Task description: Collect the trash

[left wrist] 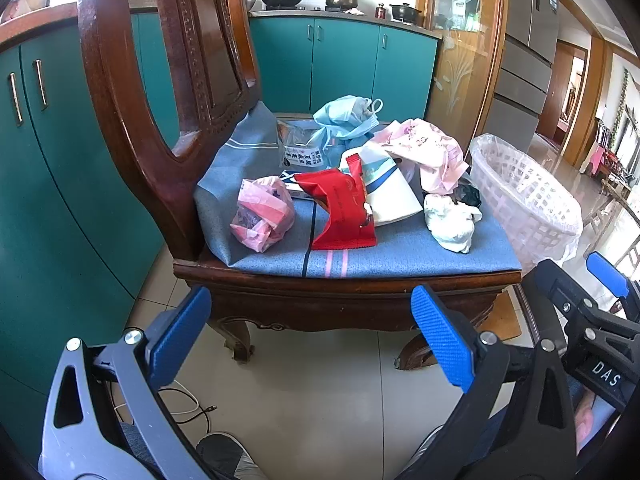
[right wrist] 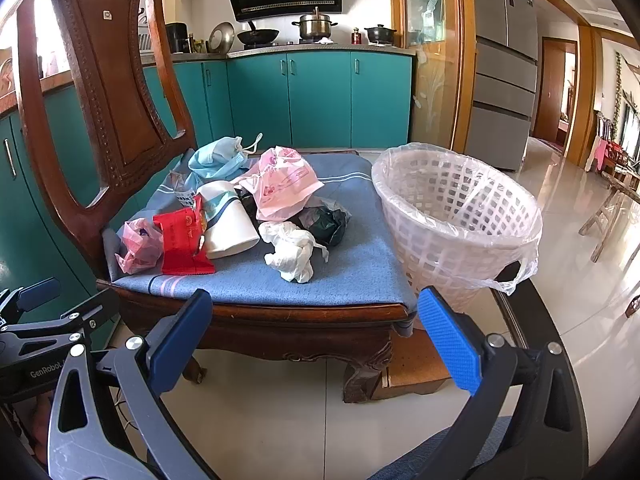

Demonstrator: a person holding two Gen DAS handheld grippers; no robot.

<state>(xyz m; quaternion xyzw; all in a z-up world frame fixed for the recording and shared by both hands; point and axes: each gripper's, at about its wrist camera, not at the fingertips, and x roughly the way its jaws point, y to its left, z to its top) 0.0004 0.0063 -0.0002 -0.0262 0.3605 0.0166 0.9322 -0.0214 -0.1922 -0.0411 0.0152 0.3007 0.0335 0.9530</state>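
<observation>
Both your tools sit low in front of the chair (right wrist: pixel 120 92), level, aimed at the seat. Left tool (left wrist: pixel 310 334) wide open, empty; right tool (right wrist: pixel 316 334) same. Trash on the cushion (right wrist: pixel 352 264): two pink bags (right wrist: pixel 284 184), one red wrapper (right wrist: pixel 182 242), one white wad (right wrist: pixel 292 250). One lined basket (right wrist: pixel 460 216) just right of it.

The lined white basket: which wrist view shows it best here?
The right wrist view. There the basket sits whole beside the chair seat, with its rim, plastic liner and inside all visible. In the left wrist view the basket is pushed toward the right edge, more distorted, and its lower part is cut off by the right gripper.
</observation>
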